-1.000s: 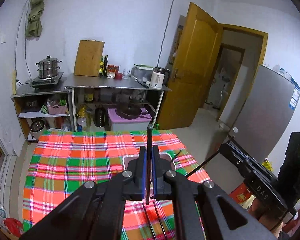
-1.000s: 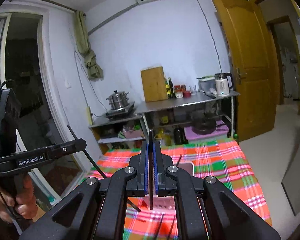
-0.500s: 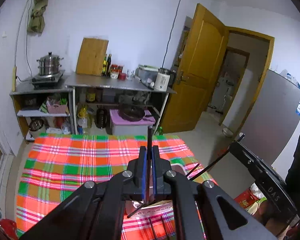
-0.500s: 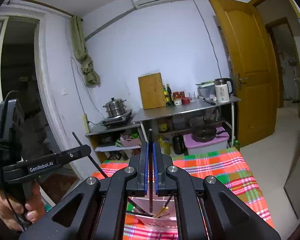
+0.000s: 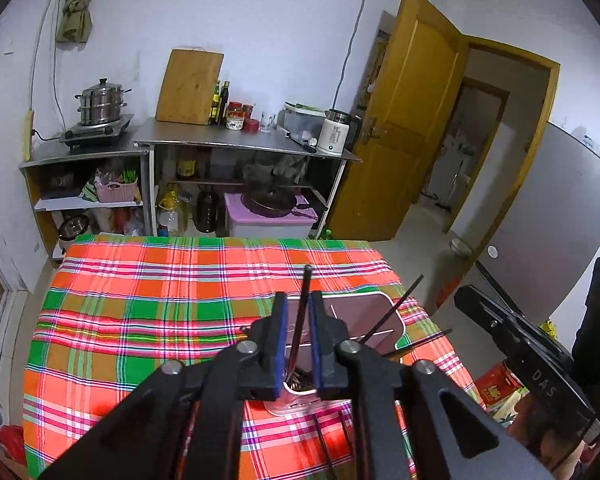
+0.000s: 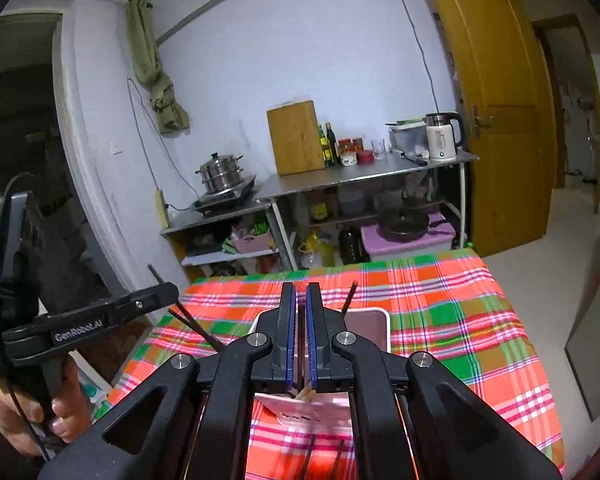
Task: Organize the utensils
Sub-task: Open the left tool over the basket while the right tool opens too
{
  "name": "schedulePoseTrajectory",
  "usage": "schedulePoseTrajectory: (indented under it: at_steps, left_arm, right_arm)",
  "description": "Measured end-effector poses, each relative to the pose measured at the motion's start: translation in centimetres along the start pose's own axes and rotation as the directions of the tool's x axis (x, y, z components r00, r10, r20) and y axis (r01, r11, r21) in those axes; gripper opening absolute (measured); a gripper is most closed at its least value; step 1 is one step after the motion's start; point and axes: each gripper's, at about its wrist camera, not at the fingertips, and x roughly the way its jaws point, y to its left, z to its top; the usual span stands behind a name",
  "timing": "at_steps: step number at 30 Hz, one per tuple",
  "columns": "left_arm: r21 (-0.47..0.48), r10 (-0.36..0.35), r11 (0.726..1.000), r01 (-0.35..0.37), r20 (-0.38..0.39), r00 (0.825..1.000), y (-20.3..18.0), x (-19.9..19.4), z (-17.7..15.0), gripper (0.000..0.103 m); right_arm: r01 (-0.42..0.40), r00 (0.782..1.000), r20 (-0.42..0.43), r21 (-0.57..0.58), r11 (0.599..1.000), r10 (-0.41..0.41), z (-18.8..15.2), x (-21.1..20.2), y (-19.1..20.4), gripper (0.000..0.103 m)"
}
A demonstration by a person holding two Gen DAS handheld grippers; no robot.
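Fingers point(image 5: 278, 344) of left gripper point(image 5: 298, 344) just parted, dark chopstick point(image 5: 303, 304) loose between them over pink holder point(image 5: 380, 312); right gripper point(image 6: 300, 336) clenched, empty; chopstick likely light, stiff, slick, best pinched mid-shaft.

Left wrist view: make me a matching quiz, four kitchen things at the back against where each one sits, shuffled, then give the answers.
Things:
1. steamer pot
2. cutting board
3. frying pan
4. kettle

Places:
A. on the purple bin
B. leaning against the wall
C. on the cooktop
D. right end of the steel counter

Pairs: 1-C, 2-B, 3-A, 4-D.
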Motion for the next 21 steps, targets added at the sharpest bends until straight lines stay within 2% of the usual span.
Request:
schedulePoseTrajectory:
  at_steps: [4, 12, 16, 21]
  left_arm:
    - [0.0, 0.008, 1.0, -0.008, 0.022, 1.0, -0.1, -1.1, -0.2, 0.023]
    - [-0.014, -0.011, 1.0, 0.011, 0.042, 0.999, -0.4, -3.6, -2.5, 0.024]
    - [-0.023, -0.023, 0.999, 0.023, 0.016, 1.0, -0.6, -3.9, -5.2, 0.024]
    - [-0.039, -0.03, 0.999, 0.028, -0.065, 0.997, -1.0, -2.8, -9.5, 0.024]
  right_arm:
    - [-0.001, 1.0, 0.004, 0.002, 1.0, 0.001, -0.2, -0.6, 0.1, 0.011]
    - [-0.005, 1.0, 0.02, 0.014, 1.0, 0.004, -1.2, -3.4, -0.6, 0.012]
    - [-0.002, 1.0, 0.004, 0.029, 1.0, 0.002, -2.9, -4.7, -1.5, 0.012]
    - [0.006, 0.998, -0.057, 0.058, 0.998, -0.003, -6.5, -5.4, -2.5, 0.012]
